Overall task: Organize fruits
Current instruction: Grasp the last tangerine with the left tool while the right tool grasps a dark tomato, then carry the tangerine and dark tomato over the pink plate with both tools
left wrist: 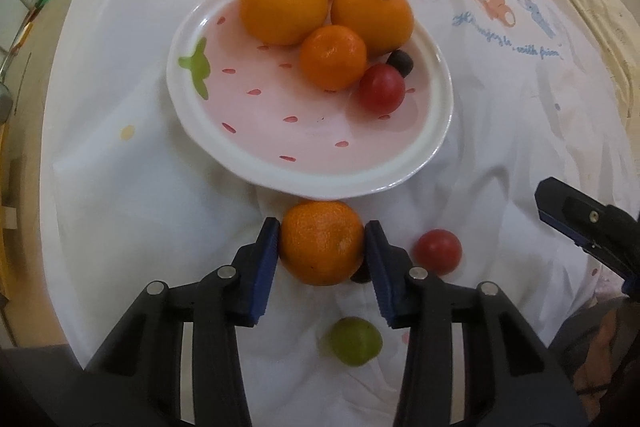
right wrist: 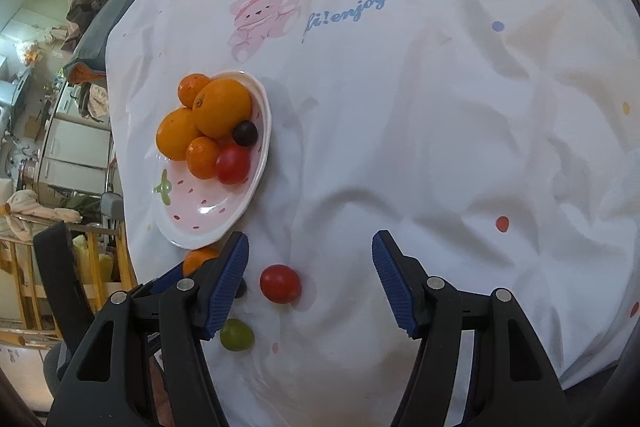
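A mandarin lies on the white cloth, clamped between the blue pads of the left gripper, just short of the strawberry plate ahead. A red tomato sits right of those pads, a green grape below them. The right gripper stands apart, nothing held, the tomato between its fingers.

Pink red-speckled plate, orange mandarin, white bear-printed cloth
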